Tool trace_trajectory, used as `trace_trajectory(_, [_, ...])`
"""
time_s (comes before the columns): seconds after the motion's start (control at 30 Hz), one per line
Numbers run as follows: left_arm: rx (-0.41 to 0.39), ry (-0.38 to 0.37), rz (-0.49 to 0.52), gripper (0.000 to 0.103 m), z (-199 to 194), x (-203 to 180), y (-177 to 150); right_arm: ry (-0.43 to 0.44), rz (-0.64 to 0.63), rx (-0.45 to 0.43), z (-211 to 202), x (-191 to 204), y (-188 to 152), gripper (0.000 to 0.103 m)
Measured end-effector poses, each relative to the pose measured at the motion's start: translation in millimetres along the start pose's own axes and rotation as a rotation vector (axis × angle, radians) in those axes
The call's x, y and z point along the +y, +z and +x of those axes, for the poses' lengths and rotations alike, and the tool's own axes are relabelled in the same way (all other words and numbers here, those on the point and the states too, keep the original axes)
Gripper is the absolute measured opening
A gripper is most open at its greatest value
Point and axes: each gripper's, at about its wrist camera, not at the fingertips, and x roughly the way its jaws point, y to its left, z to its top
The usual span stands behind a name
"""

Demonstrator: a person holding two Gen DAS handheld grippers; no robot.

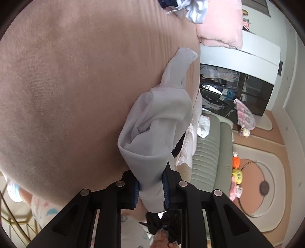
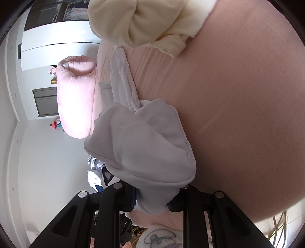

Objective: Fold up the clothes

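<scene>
A pale lilac-white garment (image 1: 158,122) is bunched and lifted over the pink bed (image 1: 76,85). My left gripper (image 1: 150,188) is shut on one end of it, the cloth pinched between the blue pads. In the right wrist view the same white garment (image 2: 144,145) hangs in thick folds, and my right gripper (image 2: 152,200) is shut on its other bunched end. A long narrow part of the garment trails away across the bedspread (image 2: 238,105) in both views. Most of each gripper's pads is hidden by cloth.
A cream garment (image 2: 144,24) lies crumpled at the far side of the bed. A pile of white and dark blue clothes (image 1: 183,7) sits near a pink pillow (image 1: 221,28). A grey-green bench (image 1: 209,145), toys (image 1: 236,171) and a dark cabinet (image 1: 253,95) stand beside the bed.
</scene>
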Motion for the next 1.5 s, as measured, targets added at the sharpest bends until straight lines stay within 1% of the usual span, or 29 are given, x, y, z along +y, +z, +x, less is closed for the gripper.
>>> trace_trajectory(0.17, [-0.007, 0.003, 0.073, 0.018, -10.0, -4.5, -11.1, -0.027, -0.034, -0.001, 2.0, 9.2, -1.0, 0.021])
trace_trajectory(0.23, [-0.01, -0.007, 0.065, 0.018, -10.2, 0.0, -16.0, -0.036, -0.049, -0.002, -1.0, 8.2, -4.9, 0.022])
trace_trajectory(0.4, [-0.012, -0.058, 0.001, 0.018, -11.3, 16.3, -25.3, -0.055, -0.094, -0.007, -9.4, 7.3, -14.1, 0.022])
trace_trajectory(0.5, [-0.007, -0.043, 0.022, 0.018, -13.5, 14.0, -27.3, -0.068, -0.115, -0.008, -13.2, 7.1, -17.4, 0.022])
trace_trajectory(0.6, [-0.005, -0.025, 0.075, 0.018, -14.4, 5.7, -27.7, -0.084, -0.14, -0.011, -15.8, 9.4, -19.8, 0.023])
trace_trajectory(0.63, [-0.006, -0.016, 0.09, 0.018, -13.8, 3.3, -26.8, -0.088, -0.149, -0.011, -16.2, 10.2, -20.4, 0.024])
trace_trajectory(0.67, [-0.01, -0.008, 0.097, 0.019, -13.7, 2.2, -25.8, -0.089, -0.16, -0.01, -15.9, 10.9, -20.7, 0.028])
trace_trajectory(0.7, [-0.014, -0.015, 0.095, 0.019, -13.6, 2.4, -25.4, -0.088, -0.168, -0.009, -15.7, 11.8, -20.7, 0.029])
trace_trajectory(0.73, [-0.017, -0.032, 0.081, 0.023, -12.8, 3.4, -25.4, -0.083, -0.169, -0.009, -15.4, 12.9, -20.3, 0.031])
trace_trajectory(0.77, [-0.019, -0.051, 0.064, 0.027, -11.6, 4.8, -25.5, -0.079, -0.171, -0.01, -15.1, 14.1, -19.9, 0.037])
trace_trajectory(0.8, [-0.031, -0.069, 0.049, 0.042, -11.8, 5.6, -25.9, -0.074, -0.172, -0.01, -14.8, 15.2, -19.5, 0.04])
trace_trajectory(0.83, [-0.048, -0.085, 0.037, 0.055, -12.9, 6.2, -26.3, -0.075, -0.178, -0.01, -14.9, 16.9, -19.4, 0.045])
trace_trajectory(0.87, [-0.066, -0.102, 0.025, 0.077, -14.0, 6.7, -26.8, -0.084, -0.191, -0.009, -15.6, 19.6, -20.1, 0.049])
trace_trajectory(0.9, [-0.08, -0.122, 0.023, 0.082, -15.9, 5.9, -27.6, -0.095, -0.204, -0.008, -16.3, 22.9, -21.0, 0.051])
trace_trajectory(0.97, [-0.094, -0.159, 0.035, 0.083, -19.8, 1.6, -29.0, -0.124, -0.231, -0.007, -19.4, 30.1, -24.2, 0.062])
trace_trajectory(1.0, [-0.09, -0.154, 0.053, 0.083, -20.4, -1.5, -29.3, -0.14, -0.24, -0.01, -23.8, 31.3, -26.7, 0.064])
trace_trajectory(1.03, [-0.086, -0.141, 0.073, 0.083, -21.0, -4.4, -29.5, -0.154, -0.248, -0.013, -27.5, 33.4, -28.6, 0.069])
trace_trajectory(1.17, [-0.07, -0.086, 0.153, 0.083, -23.3, -15.9, -30.2, -0.177, -0.265, -0.015, -37.0, 45.3, -31.4, 0.07])
trace_trajectory(1.23, [-0.07, -0.072, 0.164, 0.083, -24.3, -16.4, -32.5, -0.165, -0.252, -0.019, -48.0, 40.8, -35.3, 0.07])
trace_trajectory(1.37, [-0.065, -0.049, 0.145, 0.083, -25.2, -14.1, -34.2, -0.156, -0.237, -0.048, -67.2, 34.5, -41.5, 0.07])
trace_trajectory(1.43, [-0.063, -0.014, 0.164, 0.083, -27.6, -16.5, -34.4, -0.17, -0.247, -0.064, -73.6, 36.5, -43.8, 0.07])
trace_trajectory(1.5, [-0.07, 0.029, 0.207, 0.083, -30.8, -22.5, -33.8, -0.198, -0.275, -0.08, -79.0, 40.6, -45.8, 0.07])
